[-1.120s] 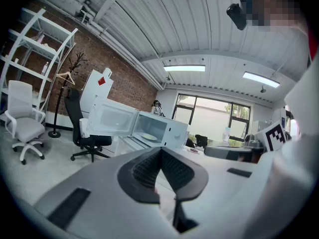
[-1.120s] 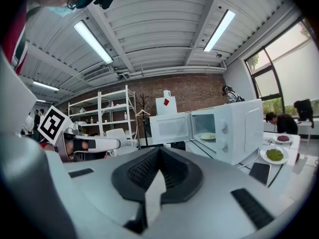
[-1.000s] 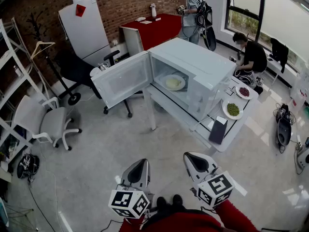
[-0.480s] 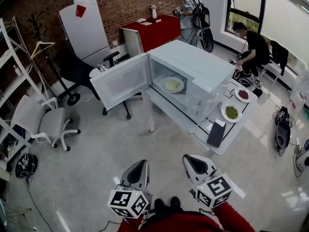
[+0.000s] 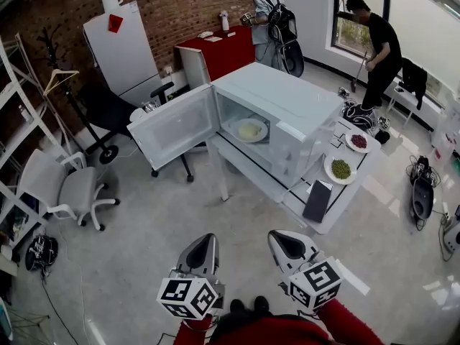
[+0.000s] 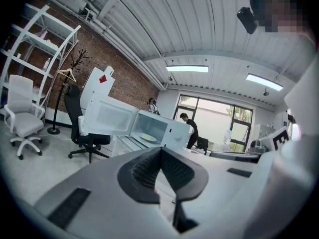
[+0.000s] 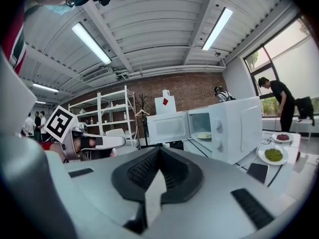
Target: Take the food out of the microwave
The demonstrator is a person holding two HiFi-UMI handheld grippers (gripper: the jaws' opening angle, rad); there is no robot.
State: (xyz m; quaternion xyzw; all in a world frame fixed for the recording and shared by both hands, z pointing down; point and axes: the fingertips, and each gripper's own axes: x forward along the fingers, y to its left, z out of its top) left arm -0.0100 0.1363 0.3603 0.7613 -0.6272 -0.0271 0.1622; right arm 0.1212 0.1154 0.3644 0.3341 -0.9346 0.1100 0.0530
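white microwave [image 5: 287, 99] open, plate of food [image 5: 249, 130] inside

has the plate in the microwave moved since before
No. The round white plate of pale food sits at the same spot inside the open white microwave.

Bottom centre of head view: left gripper [image 5: 207, 240] and right gripper [image 5: 279, 238] side by side, near but apart, both pointing up-frame, held about level. Jaws on both closed tip to tip, nothing between them. Marker cubes [image 5: 188, 297] sit just below them. Red sleeves [image 5: 345, 325] at bottom edge.
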